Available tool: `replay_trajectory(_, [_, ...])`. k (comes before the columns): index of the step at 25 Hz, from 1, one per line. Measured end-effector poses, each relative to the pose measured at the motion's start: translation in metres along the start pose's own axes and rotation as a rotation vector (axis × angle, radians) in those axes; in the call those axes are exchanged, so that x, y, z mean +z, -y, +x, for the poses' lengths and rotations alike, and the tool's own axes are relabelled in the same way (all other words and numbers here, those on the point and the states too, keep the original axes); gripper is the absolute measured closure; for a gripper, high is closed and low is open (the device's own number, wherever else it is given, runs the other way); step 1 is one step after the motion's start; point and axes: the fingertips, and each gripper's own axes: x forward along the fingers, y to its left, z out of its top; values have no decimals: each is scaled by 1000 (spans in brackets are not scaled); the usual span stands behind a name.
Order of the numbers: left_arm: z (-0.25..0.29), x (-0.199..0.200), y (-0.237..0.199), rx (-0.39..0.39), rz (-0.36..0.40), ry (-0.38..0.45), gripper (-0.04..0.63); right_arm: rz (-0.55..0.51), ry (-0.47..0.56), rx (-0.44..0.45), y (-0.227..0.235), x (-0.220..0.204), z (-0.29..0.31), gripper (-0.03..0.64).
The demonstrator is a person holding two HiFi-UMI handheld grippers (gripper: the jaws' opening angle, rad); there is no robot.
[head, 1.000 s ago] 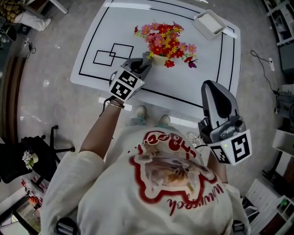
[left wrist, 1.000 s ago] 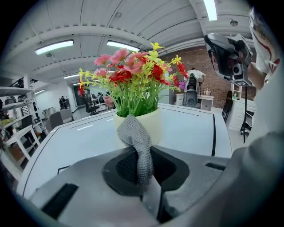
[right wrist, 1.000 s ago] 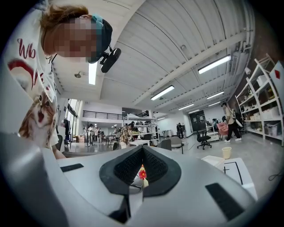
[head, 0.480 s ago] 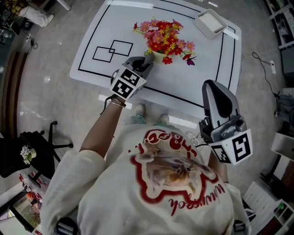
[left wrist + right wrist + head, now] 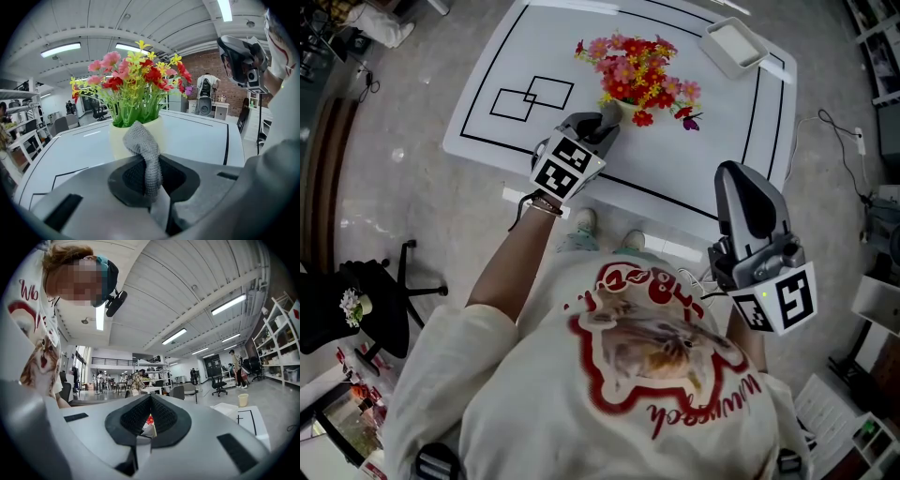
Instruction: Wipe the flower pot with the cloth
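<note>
The white counter (image 5: 703, 169) is carrying the flower pot (image 5: 118, 139) near its middle. The pot is standing upright, its long axis running vertically and its mouth pointing up, with flowers (image 5: 136, 75) spreading out of it. It is looking stiff, smooth and probably light, and top-heavy under the bouquet, so a hard sideways rub is risking a tip or a slide. A steadying hold would be sitting best low on the wall, not on the stems.

The right gripper (image 5: 742, 178) is hanging off the counter at the person's side, its fingers (image 5: 133, 420) pressing together on nothing. The left gripper (image 5: 602, 127) is angling down at the pot's near side, its fingers (image 5: 129, 176) clamping the grey cloth (image 5: 146, 150). The cloth is soft and limp, and its bunched end is lying at the pot's wall, though I cannot tell whether it is touching.
</note>
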Motion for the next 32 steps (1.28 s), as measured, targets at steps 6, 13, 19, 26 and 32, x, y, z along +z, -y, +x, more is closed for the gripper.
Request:
replay_trajectory(6, [3, 3, 6, -5, -3, 8, 554, -3, -6, 8, 1, -2, 0, 618])
replay_trajectory(13, [5, 6, 16, -28, 9, 11, 554, -8, -2, 16, -2, 1, 3, 618])
replay_trajectory(19, [6, 6, 17, -32, 9, 13, 554, -9, 1, 15, -5, 2, 5, 618])
replay_trajectory(26, [10, 7, 25, -57, 21, 19, 554, -7, -4, 10, -6, -1, 8, 618])
replay_trajectory(32, [11, 7, 29, -77, 32, 26, 554, -6, -4, 6, -10, -1, 11, 618])
